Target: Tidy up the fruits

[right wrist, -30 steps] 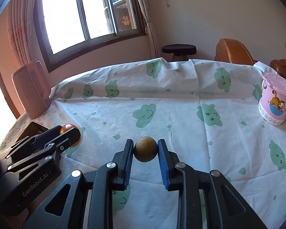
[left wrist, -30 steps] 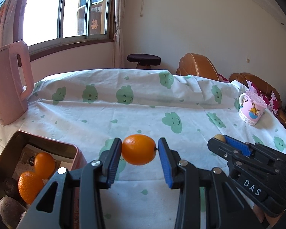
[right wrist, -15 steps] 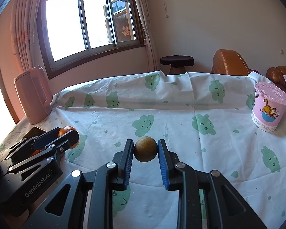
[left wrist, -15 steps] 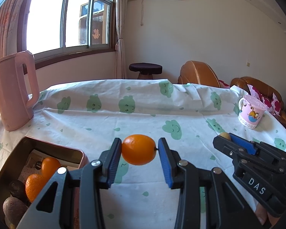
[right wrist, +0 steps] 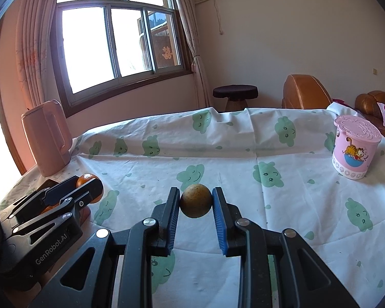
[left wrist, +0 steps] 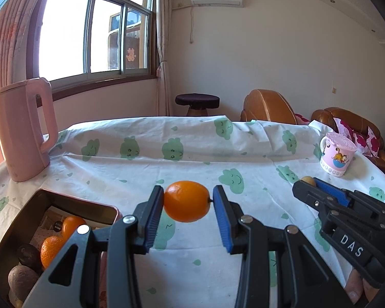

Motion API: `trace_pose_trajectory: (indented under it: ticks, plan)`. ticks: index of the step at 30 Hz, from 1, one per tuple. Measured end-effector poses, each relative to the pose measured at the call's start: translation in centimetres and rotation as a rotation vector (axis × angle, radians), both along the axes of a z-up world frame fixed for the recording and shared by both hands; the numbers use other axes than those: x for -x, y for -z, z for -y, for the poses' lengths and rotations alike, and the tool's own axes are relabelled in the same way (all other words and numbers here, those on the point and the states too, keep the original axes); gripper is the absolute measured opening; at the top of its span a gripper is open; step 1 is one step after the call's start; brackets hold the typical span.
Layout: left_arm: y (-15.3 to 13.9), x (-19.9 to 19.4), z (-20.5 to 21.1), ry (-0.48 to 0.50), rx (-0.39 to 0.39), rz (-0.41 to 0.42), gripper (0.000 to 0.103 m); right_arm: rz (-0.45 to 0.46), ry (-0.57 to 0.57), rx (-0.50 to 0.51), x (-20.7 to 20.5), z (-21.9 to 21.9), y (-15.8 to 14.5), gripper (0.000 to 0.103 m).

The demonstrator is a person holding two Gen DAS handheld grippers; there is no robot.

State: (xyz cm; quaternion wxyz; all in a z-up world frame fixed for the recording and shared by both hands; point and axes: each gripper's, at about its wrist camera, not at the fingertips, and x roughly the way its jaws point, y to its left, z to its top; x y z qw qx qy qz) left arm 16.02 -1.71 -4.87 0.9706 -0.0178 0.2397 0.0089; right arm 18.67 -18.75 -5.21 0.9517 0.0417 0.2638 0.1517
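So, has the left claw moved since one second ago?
Yes. The left claw has tipped upward: the pink kettle now sits lower in its view, and the orange stays clamped.

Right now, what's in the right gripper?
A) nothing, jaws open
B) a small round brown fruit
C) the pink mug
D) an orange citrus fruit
B: in the right wrist view the right gripper has its blue pads pressed on a small round brown fruit; the orange citrus fruit sits in the left gripper.
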Motion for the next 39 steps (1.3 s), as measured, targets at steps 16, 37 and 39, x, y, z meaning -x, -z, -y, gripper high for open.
trace_pose_trajectory:
  ticks: [16,37,39]
  plan:
    - [-0.5,1.1,0.7,0.002,-0.042,0.060,0.039,0.072,0.012,0.013,1.3,0.0,-0.6,0.028]
    - [2.4,-2.7,1.6,0.127,-0.031,-0.239,0.055,0.076,0.011,-0.049,1.7,1.2,-0.7,0.028]
    - [3.1,-3.4,1.6,0.120,-0.037,-0.292,0.055,0.075,0.013,-0.049,1.7,1.3,-0.7,0.028]
